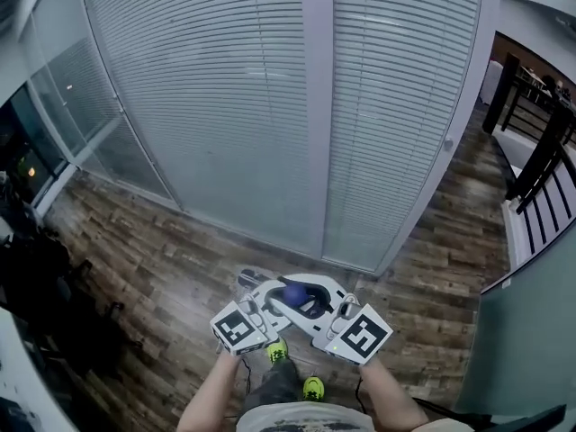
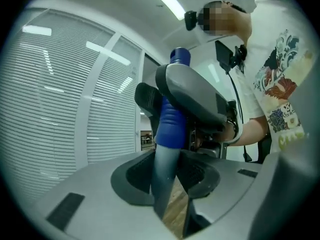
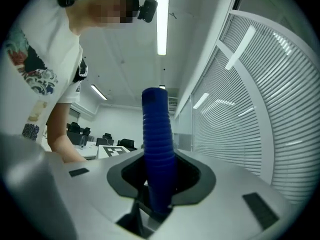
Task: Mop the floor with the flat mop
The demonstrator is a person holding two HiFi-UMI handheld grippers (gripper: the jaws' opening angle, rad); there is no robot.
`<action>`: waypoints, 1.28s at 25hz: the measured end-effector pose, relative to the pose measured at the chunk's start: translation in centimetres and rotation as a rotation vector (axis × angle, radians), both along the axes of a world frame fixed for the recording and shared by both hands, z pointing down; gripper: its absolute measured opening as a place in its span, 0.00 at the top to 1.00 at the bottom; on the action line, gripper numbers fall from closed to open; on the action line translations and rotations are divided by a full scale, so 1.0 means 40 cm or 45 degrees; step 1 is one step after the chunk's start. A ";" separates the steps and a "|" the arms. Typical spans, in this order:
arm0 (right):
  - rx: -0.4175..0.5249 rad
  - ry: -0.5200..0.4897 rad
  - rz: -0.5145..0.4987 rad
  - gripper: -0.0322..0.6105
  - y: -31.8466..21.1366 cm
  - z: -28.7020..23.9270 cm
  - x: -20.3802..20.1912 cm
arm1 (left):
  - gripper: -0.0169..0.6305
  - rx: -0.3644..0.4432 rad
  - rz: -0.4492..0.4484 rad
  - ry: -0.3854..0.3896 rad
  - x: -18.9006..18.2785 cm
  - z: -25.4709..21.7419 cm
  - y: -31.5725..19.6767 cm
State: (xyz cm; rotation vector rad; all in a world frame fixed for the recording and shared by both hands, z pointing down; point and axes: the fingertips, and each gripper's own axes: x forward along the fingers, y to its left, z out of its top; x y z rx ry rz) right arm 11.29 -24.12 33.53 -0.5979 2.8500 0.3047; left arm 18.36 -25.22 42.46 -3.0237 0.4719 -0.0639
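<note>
Nearest, at the bottom of head view: person's bare forearms (image 1: 209, 396) & yellow-green shoes (image 1: 277, 351). Just ahead of them both tools sit side by side, marker cubes facing up. The flat mop's long round pole (image 1: 294, 293) stands upright btwn them, seen end-on as a blue knob.

Left tool (image 2: 167, 184): grey jaws pressed onto the pole's smooth grey shaft (image 2: 161, 176), right below the blue ribbed grip (image 3: 157, 134). Right tool (image 3: 157, 186): jaws pinching that ribbed grip itself. In left gripper view it sits higher on the pole than the left one.

Small grey shape (image 1: 249, 279) on the floor just beyond the tools is poss. the mop head, too hidden to be sure.

Under & around it all is a dark wood-plank floor (image 1: 153, 250). Farther out is a glass wall w/ white slatted blinds (image 1: 216, 106), pale upright frame posts btwn panels. Far right there's a black railing (image 1: 540, 165); far left, dark furniture (image 1: 36, 277), unclear.
</note>
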 end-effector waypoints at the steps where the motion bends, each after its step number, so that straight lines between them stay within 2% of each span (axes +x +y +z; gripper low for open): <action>1: 0.000 0.002 -0.014 0.77 0.026 0.007 -0.001 | 0.80 -0.016 -0.005 -0.015 0.001 0.007 0.024; 7: 0.007 -0.040 -0.029 0.76 0.147 0.018 0.006 | 0.79 -0.080 -0.033 -0.009 0.016 0.044 0.137; 10: 0.003 -0.034 -0.013 0.76 0.191 0.035 0.022 | 0.79 -0.109 -0.020 -0.045 0.034 0.057 0.181; 18: -0.023 0.020 -0.136 0.73 0.411 0.112 -0.023 | 0.79 -0.153 0.017 -0.175 0.007 0.130 0.389; 19: -0.029 0.057 -0.146 0.72 0.444 0.131 -0.034 | 0.78 -0.162 0.012 -0.178 -0.004 0.141 0.420; 22: -0.082 0.314 -0.162 0.71 0.552 0.232 -0.070 | 0.76 -0.187 -0.001 -0.190 -0.043 0.174 0.520; 23: -0.091 0.361 -0.164 0.71 0.589 0.252 -0.085 | 0.76 -0.193 0.000 -0.205 -0.058 0.185 0.556; 27: -0.115 0.424 -0.162 0.70 0.746 0.305 -0.163 | 0.75 -0.181 0.010 -0.323 -0.128 0.243 0.705; 32: -0.122 0.492 -0.177 0.70 0.936 0.374 -0.196 | 0.73 -0.176 -0.013 -0.295 -0.160 0.301 0.885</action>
